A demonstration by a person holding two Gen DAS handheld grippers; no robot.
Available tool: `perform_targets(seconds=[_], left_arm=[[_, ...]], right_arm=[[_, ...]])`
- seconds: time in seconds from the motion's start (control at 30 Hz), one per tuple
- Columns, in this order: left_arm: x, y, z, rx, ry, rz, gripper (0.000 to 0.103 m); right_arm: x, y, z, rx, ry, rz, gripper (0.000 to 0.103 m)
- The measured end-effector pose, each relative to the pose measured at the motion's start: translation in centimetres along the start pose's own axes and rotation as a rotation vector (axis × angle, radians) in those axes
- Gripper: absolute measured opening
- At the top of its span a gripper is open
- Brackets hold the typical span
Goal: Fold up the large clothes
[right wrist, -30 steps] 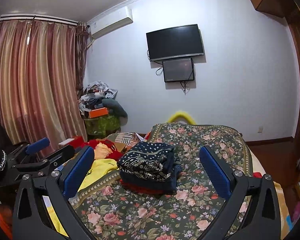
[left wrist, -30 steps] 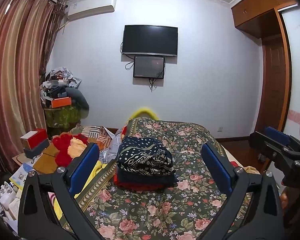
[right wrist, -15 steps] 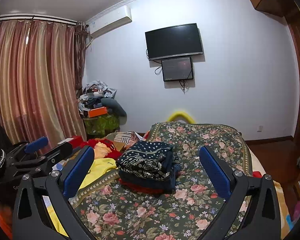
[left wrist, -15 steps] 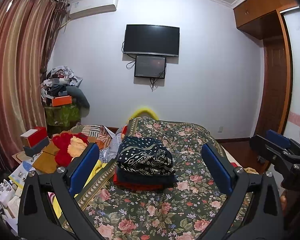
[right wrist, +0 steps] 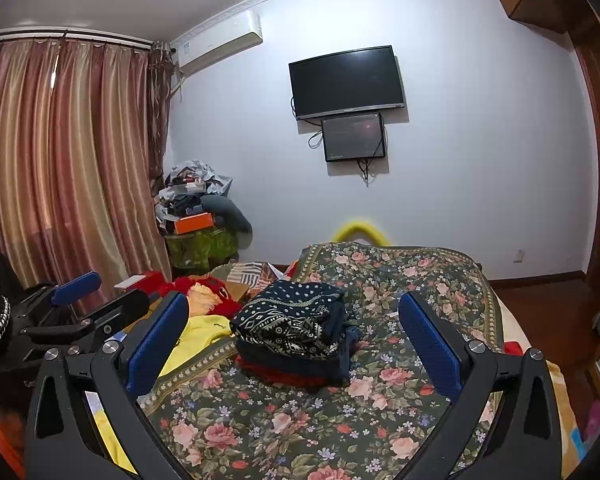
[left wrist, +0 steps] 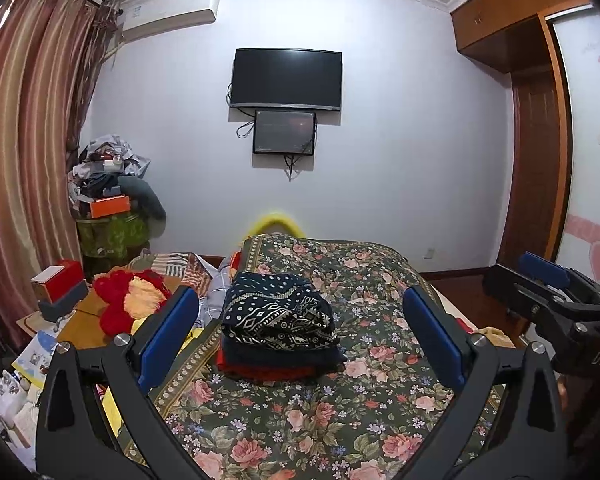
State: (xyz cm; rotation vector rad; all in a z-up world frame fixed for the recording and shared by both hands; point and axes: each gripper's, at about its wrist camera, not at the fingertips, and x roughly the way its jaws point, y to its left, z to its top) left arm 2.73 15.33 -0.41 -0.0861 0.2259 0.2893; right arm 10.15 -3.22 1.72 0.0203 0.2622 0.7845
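Since the folded stack (left wrist: 278, 330) already sits mid-bed at 12 o'clock, that part looks done; left gripper (left wrist: 300, 336) and right gripper (right wrist: 296, 344) hang spread wide, empty, with a yellow garment (right wrist: 198, 334) unfolded at 9 o'clock.

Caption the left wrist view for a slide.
Open left gripper faces folded clothes stack on floral bedspread.

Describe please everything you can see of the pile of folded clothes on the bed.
The pile of folded clothes lies on the floral bedspread, near its left edge. On top is a dark navy piece with white dots and bands of diamond pattern, soft like knitwear. Under it are plain dark blue layers, and a red one at the bottom. The pile looks neat and roughly square. Only the bedspread touches it; both open grippers are apart from it.
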Motion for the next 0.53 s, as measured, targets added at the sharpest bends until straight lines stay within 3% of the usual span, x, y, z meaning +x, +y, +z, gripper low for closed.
perform_targets(seconds=[0.53], left_arm=[[0.05,0.06,-0.16,-0.011,0.005,-0.031,0.103]], right_arm=[[-0.01,-0.22,-0.03,0.009,-0.004,-0.015,0.103]])
